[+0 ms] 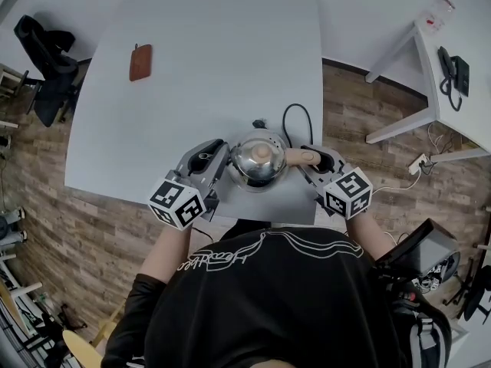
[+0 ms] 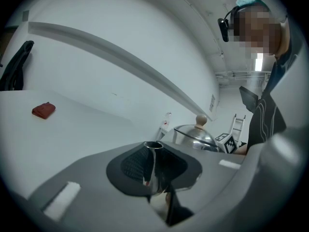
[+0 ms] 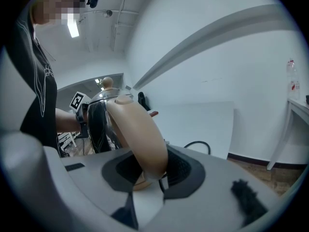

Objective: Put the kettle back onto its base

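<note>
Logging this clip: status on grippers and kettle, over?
Left gripper shut on kettle spout; right gripper shut on its handle. Kettle at table's near edge, base unseen. Cord behind it.

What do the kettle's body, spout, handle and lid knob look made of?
The kettle body and spout: polished metal, likely stainless steel; mirror-like reflections. The handle: smooth matte beige, probably plastic; uniform colour, no grain. The lid knob: pale tan, rounded; wood or plastic, too small to tell.
</note>
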`<state>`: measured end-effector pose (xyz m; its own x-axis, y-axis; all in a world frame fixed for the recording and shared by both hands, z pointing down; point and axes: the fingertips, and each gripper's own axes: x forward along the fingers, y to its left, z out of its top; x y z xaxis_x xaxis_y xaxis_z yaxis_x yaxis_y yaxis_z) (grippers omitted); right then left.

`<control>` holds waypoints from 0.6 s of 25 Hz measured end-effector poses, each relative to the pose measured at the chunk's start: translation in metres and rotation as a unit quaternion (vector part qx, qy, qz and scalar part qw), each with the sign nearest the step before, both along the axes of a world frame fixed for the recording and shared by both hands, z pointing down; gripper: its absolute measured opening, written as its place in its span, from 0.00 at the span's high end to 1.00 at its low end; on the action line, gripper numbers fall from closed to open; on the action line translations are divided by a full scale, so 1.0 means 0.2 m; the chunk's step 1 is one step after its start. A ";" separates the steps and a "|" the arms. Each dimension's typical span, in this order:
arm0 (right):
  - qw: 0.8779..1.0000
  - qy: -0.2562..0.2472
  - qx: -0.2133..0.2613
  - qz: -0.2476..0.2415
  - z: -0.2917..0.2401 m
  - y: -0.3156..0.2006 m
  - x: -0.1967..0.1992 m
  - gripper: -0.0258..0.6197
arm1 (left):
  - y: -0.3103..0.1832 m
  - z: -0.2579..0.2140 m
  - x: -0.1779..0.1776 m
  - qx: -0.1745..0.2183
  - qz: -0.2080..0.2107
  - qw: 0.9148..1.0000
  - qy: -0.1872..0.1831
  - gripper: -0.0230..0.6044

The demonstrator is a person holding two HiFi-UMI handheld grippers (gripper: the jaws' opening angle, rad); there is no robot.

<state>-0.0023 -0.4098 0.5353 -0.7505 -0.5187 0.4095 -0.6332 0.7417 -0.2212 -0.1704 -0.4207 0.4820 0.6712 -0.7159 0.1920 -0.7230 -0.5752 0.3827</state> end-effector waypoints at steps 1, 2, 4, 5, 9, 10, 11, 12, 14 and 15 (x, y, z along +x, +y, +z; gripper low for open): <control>1.000 0.002 0.003 0.000 0.00 0.00 0.00 0.78 | 0.00 0.00 0.00 0.000 -0.002 1.000 0.001 0.88; 1.000 0.003 0.007 0.000 0.00 0.00 0.00 0.78 | 0.00 0.01 0.00 0.000 -0.004 1.000 0.001 0.88; 1.000 0.006 0.014 0.000 -0.01 -0.01 0.00 0.78 | 0.00 0.01 -0.01 -0.001 -0.008 1.000 0.004 0.88; 1.000 0.009 0.017 -0.001 -0.01 0.00 0.00 0.78 | 0.00 0.02 -0.01 -0.002 -0.010 1.000 0.006 0.88; 0.999 0.025 0.028 -0.003 -0.01 0.00 -0.01 0.78 | 0.01 0.04 -0.02 -0.001 -0.019 1.000 0.020 0.88; 0.999 0.025 0.032 -0.001 -0.01 0.00 0.00 0.78 | 0.01 0.04 -0.03 0.000 -0.020 1.000 0.022 0.88; 0.999 0.026 0.034 0.001 -0.01 0.00 0.00 0.78 | 0.01 0.04 -0.03 0.002 -0.022 1.000 0.022 0.88; 0.999 0.029 0.033 0.002 0.00 0.00 0.00 0.78 | 0.01 0.04 -0.03 0.004 -0.025 0.999 0.022 0.88; 0.999 0.032 0.032 0.003 0.00 0.01 0.00 0.78 | 0.01 0.04 -0.03 0.007 -0.032 0.999 0.023 0.88; 0.999 0.030 0.033 0.005 0.00 0.01 0.00 0.78 | 0.01 0.04 -0.03 0.007 -0.035 0.999 0.023 0.88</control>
<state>-0.0020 -0.4077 0.5349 -0.7206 -0.5528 0.4184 -0.6508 0.7475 -0.1333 -0.1767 -0.4187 0.4910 0.6270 -0.7642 0.1512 -0.7435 -0.5291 0.4090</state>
